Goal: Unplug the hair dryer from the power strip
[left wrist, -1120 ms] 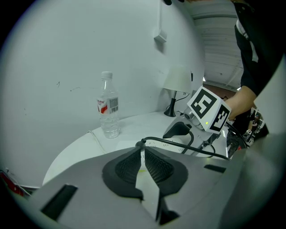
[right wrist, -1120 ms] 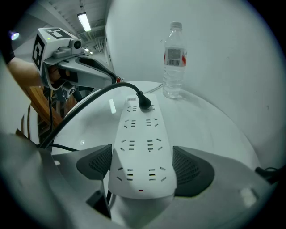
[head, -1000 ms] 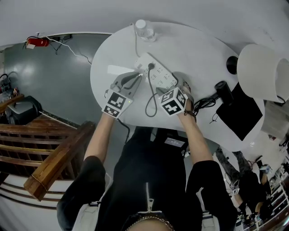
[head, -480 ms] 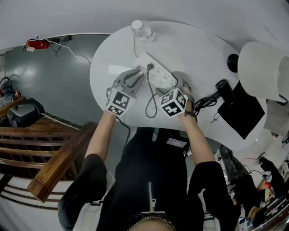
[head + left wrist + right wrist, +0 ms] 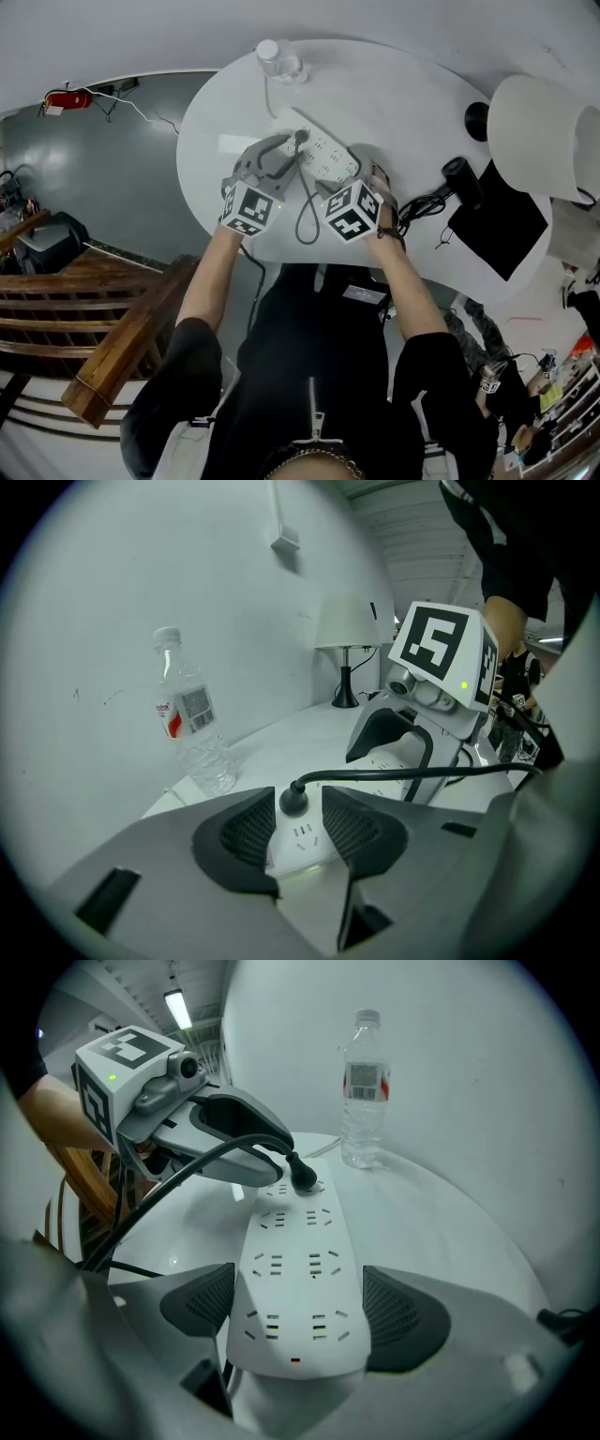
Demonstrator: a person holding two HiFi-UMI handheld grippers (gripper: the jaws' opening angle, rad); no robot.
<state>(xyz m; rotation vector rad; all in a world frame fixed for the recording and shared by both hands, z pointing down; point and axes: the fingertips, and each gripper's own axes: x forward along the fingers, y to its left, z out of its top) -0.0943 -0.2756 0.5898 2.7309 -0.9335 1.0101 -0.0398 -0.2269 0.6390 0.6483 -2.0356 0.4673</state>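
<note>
Left gripper view: left gripper (image 5: 298,829), jaws just opened, flanks the plug (image 5: 292,802) untouched; right gripper (image 5: 298,1312) clamps the strip (image 5: 298,1241) to brace it.

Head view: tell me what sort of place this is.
Probably an indoor room, perhaps a home or studio workspace beside a staircase. A wooden stair railing runs at the left, a white oval table stands against a plain wall, and a white lamp shade sits at the right.

The right hand-held gripper (image 5: 298,1309) squeezes the white power strip (image 5: 295,1241). A black plug (image 5: 302,1177) sits in its far end, near a water bottle (image 5: 364,1091).
</note>
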